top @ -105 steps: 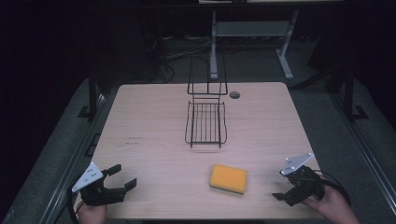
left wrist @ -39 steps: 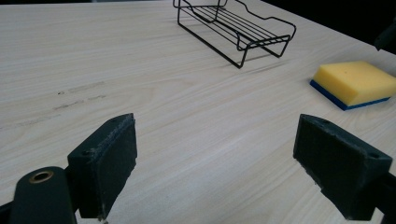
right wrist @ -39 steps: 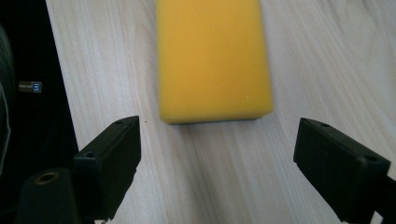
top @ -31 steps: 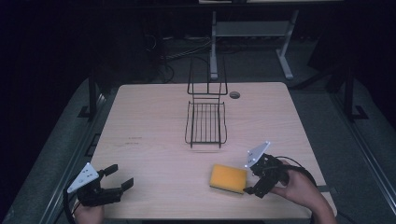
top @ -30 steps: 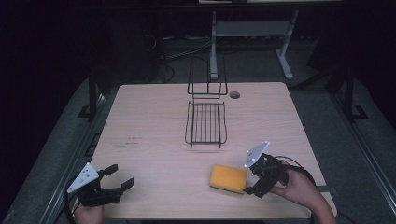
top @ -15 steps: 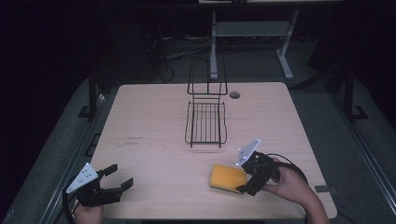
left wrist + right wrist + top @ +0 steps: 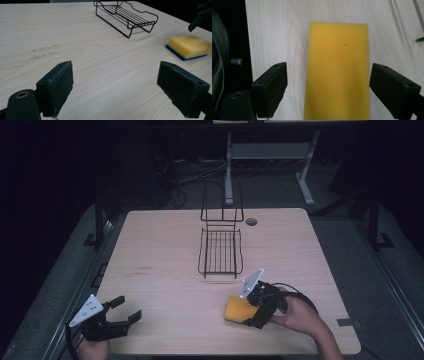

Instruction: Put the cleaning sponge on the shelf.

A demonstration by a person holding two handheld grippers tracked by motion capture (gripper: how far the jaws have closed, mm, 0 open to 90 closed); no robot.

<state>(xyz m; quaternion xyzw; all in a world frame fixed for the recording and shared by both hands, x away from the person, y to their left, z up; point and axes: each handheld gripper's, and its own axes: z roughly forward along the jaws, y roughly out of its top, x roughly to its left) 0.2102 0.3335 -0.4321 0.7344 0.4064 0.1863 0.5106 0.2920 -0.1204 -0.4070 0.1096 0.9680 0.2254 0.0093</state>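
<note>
**Right tool lined up over the sponge, grab not made yet**

So the right tool [image 7: 255, 307] is parked right over the sponge [image 7: 238, 309], which lies flat on the surface [image 7: 165, 250] at the near right, a bit nearer than the wire rack [image 7: 220, 251] in the middle. In the right gripper view the sponge [image 7: 338, 70] sits square between the two black jaws, and both jaws are spread wide with bare wood showing on either side of the yellow. Released, nothing in it. The jaws straddle the sponge's short width, so the alignment looks pretty good to me.

The left tool [image 7: 117, 317] is off at the near left corner, well apart from everything, jaws also spread and empty. From its own view you can see the sponge [image 7: 188, 47] has a blue layer underneath the yellow, and the rack [image 7: 126, 15] is farther off behind it.

My read: this is the reach-and-position step, just before the pick. Next move would be to drop the jaws down past the sponge's sides until they're low enough, then squeeze. It's foam, so it should give a bit; no need to crush it. Can't tell how high the jaws are off the wood right now. If the sponge is headed for the rack, that's a short carry toward the far side.
</note>
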